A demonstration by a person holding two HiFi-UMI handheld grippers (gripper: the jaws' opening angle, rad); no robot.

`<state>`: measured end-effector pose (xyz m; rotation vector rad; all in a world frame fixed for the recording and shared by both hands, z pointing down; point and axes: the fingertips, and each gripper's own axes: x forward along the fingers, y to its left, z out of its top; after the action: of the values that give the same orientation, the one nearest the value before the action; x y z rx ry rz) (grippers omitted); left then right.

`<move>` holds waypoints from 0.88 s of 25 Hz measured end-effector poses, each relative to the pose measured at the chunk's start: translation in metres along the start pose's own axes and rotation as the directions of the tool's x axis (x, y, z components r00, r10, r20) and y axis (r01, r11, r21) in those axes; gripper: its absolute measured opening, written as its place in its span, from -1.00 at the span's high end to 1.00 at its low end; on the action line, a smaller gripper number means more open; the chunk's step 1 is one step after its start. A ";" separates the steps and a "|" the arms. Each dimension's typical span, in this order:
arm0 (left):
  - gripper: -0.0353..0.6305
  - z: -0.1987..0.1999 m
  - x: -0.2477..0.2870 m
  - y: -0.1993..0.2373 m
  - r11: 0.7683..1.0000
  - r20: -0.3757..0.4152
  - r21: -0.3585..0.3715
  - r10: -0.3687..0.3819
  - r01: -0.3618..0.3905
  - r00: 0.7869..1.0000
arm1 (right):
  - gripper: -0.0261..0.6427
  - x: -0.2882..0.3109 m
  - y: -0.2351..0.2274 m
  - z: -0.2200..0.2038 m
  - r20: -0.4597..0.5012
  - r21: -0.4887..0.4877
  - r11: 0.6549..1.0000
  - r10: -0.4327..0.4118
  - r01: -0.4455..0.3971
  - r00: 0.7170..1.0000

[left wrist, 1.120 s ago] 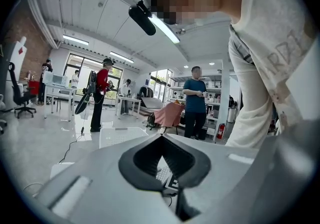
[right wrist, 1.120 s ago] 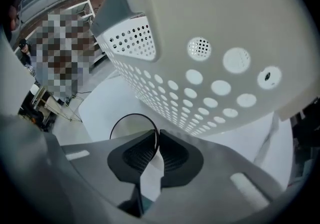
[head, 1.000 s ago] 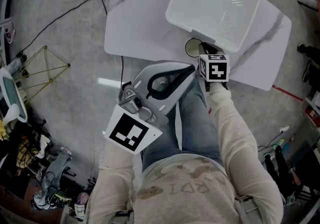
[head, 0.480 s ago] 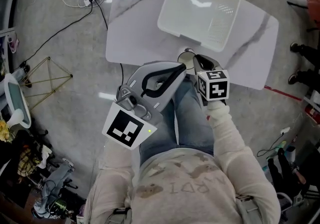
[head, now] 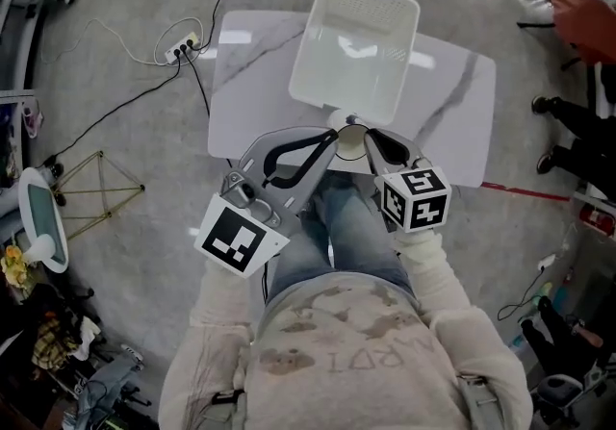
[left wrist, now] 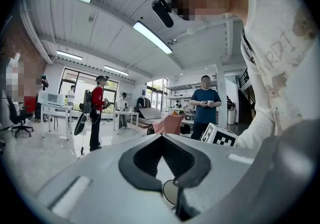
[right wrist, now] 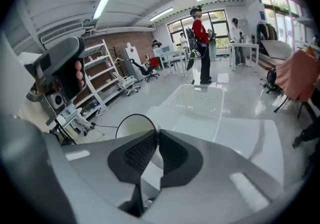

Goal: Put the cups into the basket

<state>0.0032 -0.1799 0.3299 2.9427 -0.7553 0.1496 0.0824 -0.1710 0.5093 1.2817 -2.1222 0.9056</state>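
A pale cup (head: 350, 139) hangs over the near edge of the white marble table (head: 250, 82), with my right gripper (head: 369, 135) shut on its rim. In the right gripper view the cup's round rim (right wrist: 134, 127) sits pinched between the ribbed pads. Just beyond it the white perforated basket (head: 354, 48) stands on the table and shows nothing inside (right wrist: 192, 105). My left gripper (head: 333, 134) is beside the cup on its left, shut on nothing, tilted up toward the room (left wrist: 161, 138). The cup's lower part is hidden.
A power strip with cables (head: 180, 51) lies on the floor left of the table. The person's jeans-clad legs (head: 346, 226) are below the grippers. A red floor line (head: 525, 191) runs at the right. Several people (left wrist: 96, 110) stand far off; shelves (right wrist: 100, 72) line the wall.
The right gripper has lifted the cup off the table and drawn it up toward the camera. The left gripper rose alongside. The table and basket now look farther away.
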 end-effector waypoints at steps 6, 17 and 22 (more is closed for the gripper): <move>0.89 0.034 0.019 0.006 0.998 0.028 0.064 -0.001 -0.001 1.000 | 0.78 -0.027 -0.016 0.049 0.086 -0.002 1.000 -0.003 0.003 0.996; 0.89 0.060 0.059 0.026 0.995 0.044 0.089 0.043 -0.047 0.998 | 0.78 -0.004 -0.052 0.097 0.117 -0.018 0.999 0.033 -0.031 0.993; 0.89 0.052 0.062 0.030 0.997 0.024 0.076 0.027 -0.028 0.999 | 0.78 0.023 -0.063 0.092 0.078 -0.009 1.000 0.014 -0.013 0.997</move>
<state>0.0466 -0.2413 0.2879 3.0117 -0.8111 0.1501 0.1218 -0.2748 0.4829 1.3199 -2.1947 0.8646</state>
